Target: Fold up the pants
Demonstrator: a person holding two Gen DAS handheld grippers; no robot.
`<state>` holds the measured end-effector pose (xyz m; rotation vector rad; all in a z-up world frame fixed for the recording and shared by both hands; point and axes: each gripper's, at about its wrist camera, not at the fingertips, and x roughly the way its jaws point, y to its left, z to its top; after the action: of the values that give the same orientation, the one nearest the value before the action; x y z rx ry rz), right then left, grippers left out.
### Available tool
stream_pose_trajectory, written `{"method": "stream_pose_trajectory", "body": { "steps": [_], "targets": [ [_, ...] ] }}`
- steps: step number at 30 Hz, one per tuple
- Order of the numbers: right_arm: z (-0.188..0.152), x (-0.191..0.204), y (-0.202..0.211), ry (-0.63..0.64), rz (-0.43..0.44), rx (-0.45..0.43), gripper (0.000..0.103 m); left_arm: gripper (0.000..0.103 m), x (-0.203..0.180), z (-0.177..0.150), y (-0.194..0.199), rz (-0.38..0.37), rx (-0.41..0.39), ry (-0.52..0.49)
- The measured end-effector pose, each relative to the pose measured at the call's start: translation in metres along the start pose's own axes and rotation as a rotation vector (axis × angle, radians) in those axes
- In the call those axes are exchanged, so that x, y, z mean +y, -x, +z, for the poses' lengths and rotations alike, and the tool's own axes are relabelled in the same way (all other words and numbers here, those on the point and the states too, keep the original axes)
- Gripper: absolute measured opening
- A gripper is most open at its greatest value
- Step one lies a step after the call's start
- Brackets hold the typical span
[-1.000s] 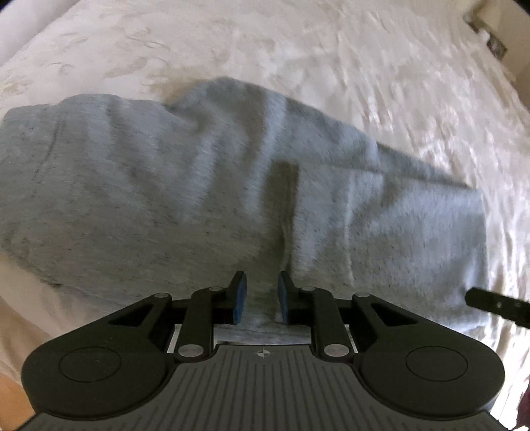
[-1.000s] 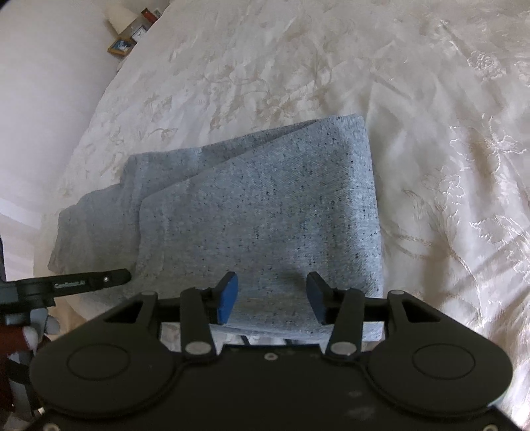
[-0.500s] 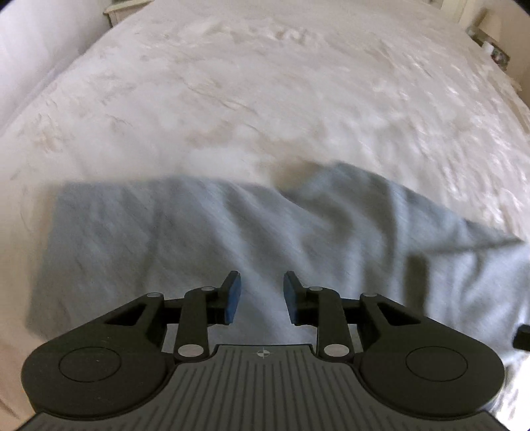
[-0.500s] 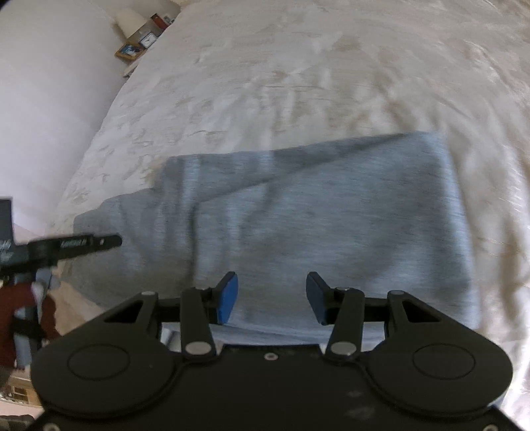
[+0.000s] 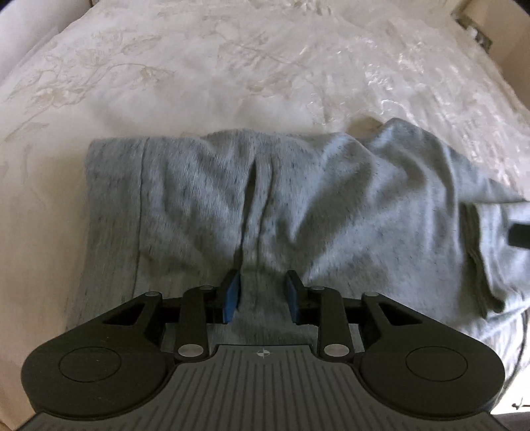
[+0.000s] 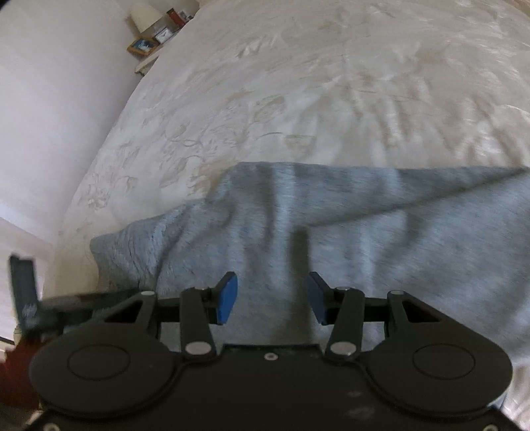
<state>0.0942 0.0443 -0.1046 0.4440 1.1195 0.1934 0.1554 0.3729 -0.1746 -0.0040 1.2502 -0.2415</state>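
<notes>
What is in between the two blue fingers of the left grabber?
A raised fold of the grey pants sits inside the left gripper, in the left wrist view.

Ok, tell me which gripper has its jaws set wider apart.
The right gripper: its jaws stand clearly wider than those of the left gripper, which sit closer, either side of a raised crease in the grey pants.

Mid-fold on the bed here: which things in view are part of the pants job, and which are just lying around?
Part of the job:
- grey pants
- left tool, fabric between its pads
- right tool, open
- white bedspread, the folding surface

Just lying about:
- framed picture
- small clock
- lamp shade
</notes>
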Motion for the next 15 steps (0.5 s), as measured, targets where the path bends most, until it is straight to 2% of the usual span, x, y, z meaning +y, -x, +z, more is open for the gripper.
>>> {"method": "stream_pose_trajectory", "body": {
  "steps": [2,7,9,12,15],
  "targets": [
    [0.01,0.011,-0.017,0.019,-0.001,-0.004,0.05,0.029,0.004,-0.003,0.004,-0.027,0.001,0.032],
    [0.041,0.031,-0.057,0.06,-0.017,-0.027,0.039,0.029,0.021,-0.009,0.01,-0.083,-0.007,0.069],
    [0.054,0.034,-0.077,0.063,-0.033,-0.025,0.031,0.029,0.022,-0.011,0.01,-0.09,-0.014,0.056],
    [0.073,0.034,-0.109,0.061,-0.077,0.002,0.03,0.029,0.024,-0.017,0.012,-0.08,-0.017,0.057],
    [0.093,0.034,-0.138,0.072,-0.134,0.031,0.024,0.029,0.026,-0.026,0.016,-0.087,-0.025,0.061]
  ]
}}
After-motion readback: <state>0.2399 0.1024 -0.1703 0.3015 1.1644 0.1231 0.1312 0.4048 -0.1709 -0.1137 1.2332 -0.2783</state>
